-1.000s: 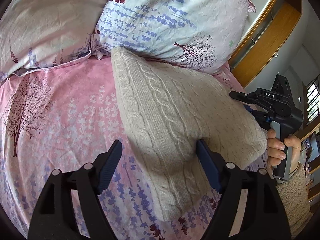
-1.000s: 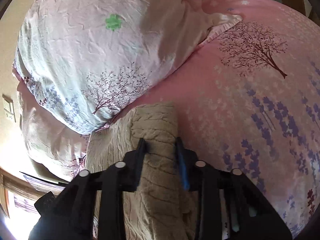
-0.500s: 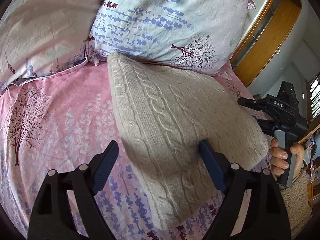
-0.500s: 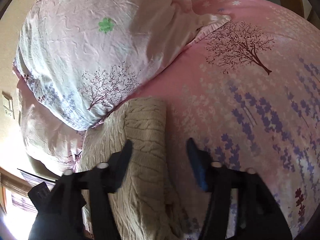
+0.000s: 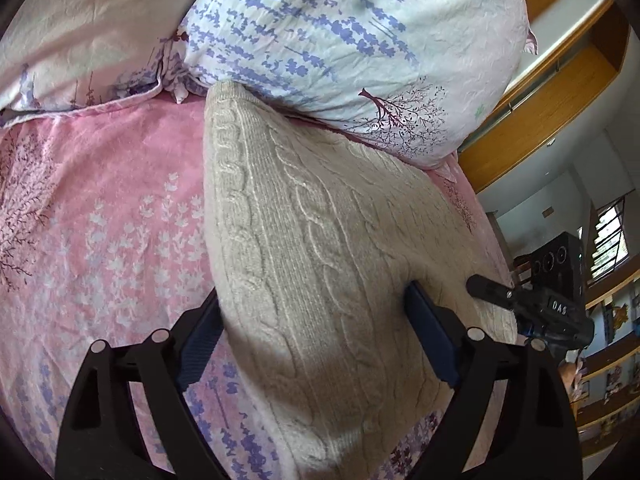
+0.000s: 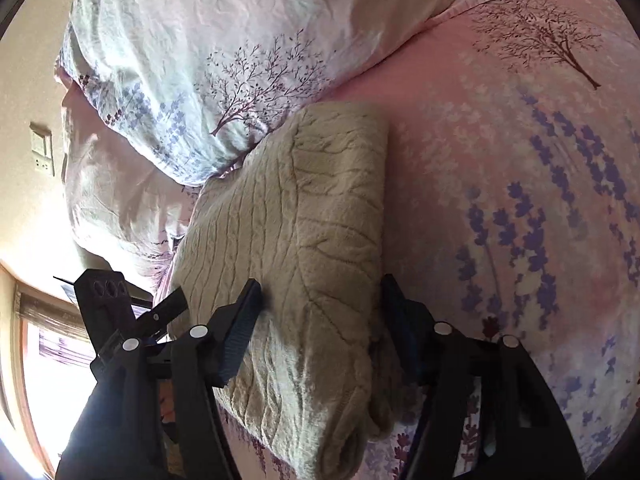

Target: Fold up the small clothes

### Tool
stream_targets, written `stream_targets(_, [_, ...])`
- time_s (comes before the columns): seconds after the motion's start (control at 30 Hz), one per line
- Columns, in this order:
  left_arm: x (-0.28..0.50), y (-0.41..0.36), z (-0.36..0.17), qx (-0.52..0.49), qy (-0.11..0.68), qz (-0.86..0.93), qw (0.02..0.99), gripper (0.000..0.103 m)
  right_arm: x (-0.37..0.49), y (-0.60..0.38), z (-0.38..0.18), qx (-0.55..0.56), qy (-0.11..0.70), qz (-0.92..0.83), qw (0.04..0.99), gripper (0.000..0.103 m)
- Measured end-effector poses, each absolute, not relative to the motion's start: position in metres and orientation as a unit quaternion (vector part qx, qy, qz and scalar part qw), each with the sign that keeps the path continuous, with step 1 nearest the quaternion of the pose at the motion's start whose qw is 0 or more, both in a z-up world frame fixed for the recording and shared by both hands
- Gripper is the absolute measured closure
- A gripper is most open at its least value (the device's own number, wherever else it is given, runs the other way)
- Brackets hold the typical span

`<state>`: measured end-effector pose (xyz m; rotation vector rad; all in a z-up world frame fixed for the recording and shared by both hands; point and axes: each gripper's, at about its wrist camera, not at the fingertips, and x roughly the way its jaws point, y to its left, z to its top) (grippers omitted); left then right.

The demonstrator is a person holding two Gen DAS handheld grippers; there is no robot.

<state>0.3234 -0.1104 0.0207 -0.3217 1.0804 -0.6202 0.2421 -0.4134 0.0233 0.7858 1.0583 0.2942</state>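
A folded beige cable-knit sweater point(image 5: 316, 264) lies on the pink floral bedspread point(image 5: 100, 208), its far edge against a pillow. My left gripper point(image 5: 312, 328) is open, its two fingers straddling the near end of the sweater. The sweater also shows in the right wrist view point(image 6: 304, 240). My right gripper point(image 6: 320, 312) is open, with a finger on each side of the sweater's other end. The right gripper also shows at the right in the left wrist view point(image 5: 532, 312).
A white pillow with purple flowers point(image 5: 360, 40) and a pink pillow point(image 5: 80, 28) sit at the head of the bed. A wooden headboard point(image 5: 552, 92) stands beyond them. Bedspread point(image 6: 520, 184) extends right of the sweater. A wall switch point(image 6: 42, 152) is at left.
My right gripper opened and let go of the sweater. Both grippers moved in closer along the sweater, so it now fills the gap between each pair of fingers.
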Motion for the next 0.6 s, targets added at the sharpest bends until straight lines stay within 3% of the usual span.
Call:
stream_targets(0.07, [0.327, -0.105, 0.017, -0.181, 0.504, -0.294, 0.791, 0.027, 0.242, -0.410, 0.022, 0.360, 0.488, 0.142, 0.782, 0.055])
stream_targets(0.13, [0.328, -0.102, 0.015, -0.196, 0.504, -0.298, 0.787, 0.037, 0.240, -0.409, 0.018, 0.379, 0.482, 0.155, 0.775, 0.064])
stream_targets(0.17, [0.327, -0.099, 0.015, -0.201, 0.500, -0.298, 0.788, 0.047, 0.239, -0.407, 0.018, 0.380, 0.477, 0.158, 0.777, 0.065])
stream_targets(0.27, [0.323, -0.093, 0.022, -0.211, 0.488, -0.311, 0.788, 0.061, 0.234, -0.392, 0.033, 0.350, 0.462, 0.150, 0.801, 0.069])
stream_targets(0.47, [0.298, -0.047, 0.049, -0.199, 0.458, -0.318, 0.806, 0.063, 0.231, -0.334, 0.077, 0.268, 0.416, 0.177, 0.851, 0.072])
stream_targets(0.6, [0.278, 0.003, 0.062, -0.195, 0.438, -0.299, 0.825, 0.063, 0.233, -0.282, 0.076, 0.223, 0.405, 0.205, 0.863, 0.072])
